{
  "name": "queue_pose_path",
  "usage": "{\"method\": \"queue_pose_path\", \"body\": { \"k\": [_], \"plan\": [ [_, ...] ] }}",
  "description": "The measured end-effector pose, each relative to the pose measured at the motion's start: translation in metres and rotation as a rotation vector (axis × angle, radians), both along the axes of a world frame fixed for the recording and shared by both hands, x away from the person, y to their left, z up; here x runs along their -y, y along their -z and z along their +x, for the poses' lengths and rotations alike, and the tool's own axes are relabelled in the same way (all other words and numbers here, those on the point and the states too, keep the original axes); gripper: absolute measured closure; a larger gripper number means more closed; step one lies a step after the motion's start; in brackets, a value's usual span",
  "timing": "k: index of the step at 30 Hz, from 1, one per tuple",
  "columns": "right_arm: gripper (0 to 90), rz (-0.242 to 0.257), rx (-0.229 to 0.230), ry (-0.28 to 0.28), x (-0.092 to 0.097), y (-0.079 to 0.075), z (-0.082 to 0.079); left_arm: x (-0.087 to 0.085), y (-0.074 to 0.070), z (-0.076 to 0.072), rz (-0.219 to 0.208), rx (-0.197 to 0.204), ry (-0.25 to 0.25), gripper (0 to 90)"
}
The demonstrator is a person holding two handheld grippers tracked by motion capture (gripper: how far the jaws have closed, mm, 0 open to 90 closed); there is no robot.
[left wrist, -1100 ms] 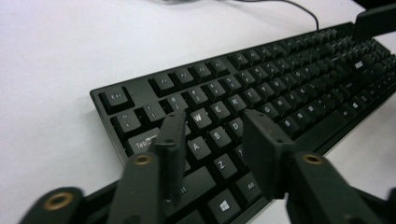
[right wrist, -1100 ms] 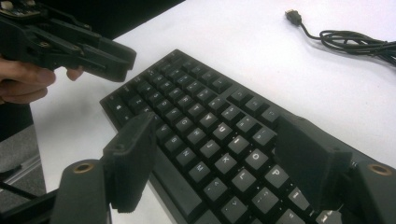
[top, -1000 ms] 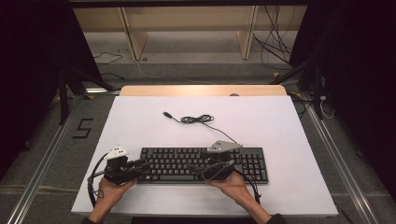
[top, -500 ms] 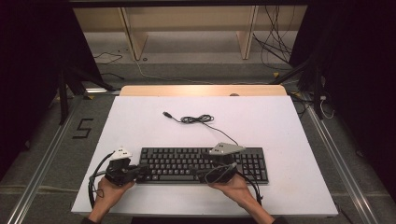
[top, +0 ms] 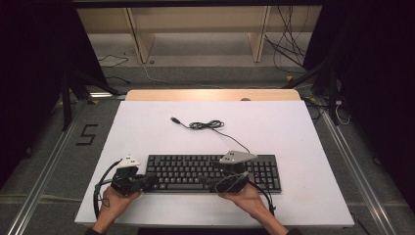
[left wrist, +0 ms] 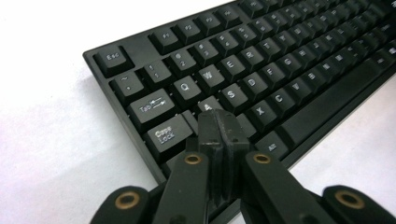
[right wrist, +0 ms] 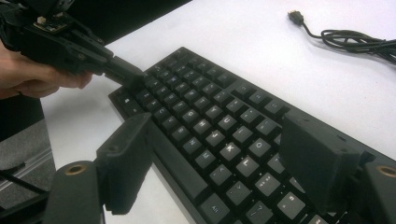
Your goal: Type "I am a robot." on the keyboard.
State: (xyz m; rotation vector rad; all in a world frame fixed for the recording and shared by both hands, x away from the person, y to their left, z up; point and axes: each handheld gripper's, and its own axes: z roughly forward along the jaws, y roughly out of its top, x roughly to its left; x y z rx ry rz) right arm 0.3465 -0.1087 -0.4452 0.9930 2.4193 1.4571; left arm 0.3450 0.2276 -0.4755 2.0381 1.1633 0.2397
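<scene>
While the black keyboard (top: 213, 172) is lying flat near the front edge of the white table (top: 303, 132), the left gripper (top: 149, 180) is resting its tips over the left end of the keys, beside the Caps Lock key (left wrist: 164, 134). Its jaws have just been closing and are now pressed together with nothing between them. The right gripper (top: 209, 185) is hovering over the middle keys with its jaws wide apart, holding nothing. The keyboard's cable (top: 208, 125) is lying coiled on the table behind it.
</scene>
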Motion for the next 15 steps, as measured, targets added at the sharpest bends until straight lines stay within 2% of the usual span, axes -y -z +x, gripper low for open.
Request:
{"method": "queue_pose_path", "body": {
  "k": [1, 15],
  "plan": [
    [27.2, 0.000, 0.000, 0.000, 0.0000, 0.0000, 0.0000, -0.0001, 0.0005, 0.0002, 0.012, -0.002, 0.004, 88.8],
    [27.2, -0.002, 0.001, -0.002, 0.0000, -0.0002, -0.0007, 0.0003, 0.0031, 0.0021, 0.010, -0.026, 0.007, 89.1]
  ]
}}
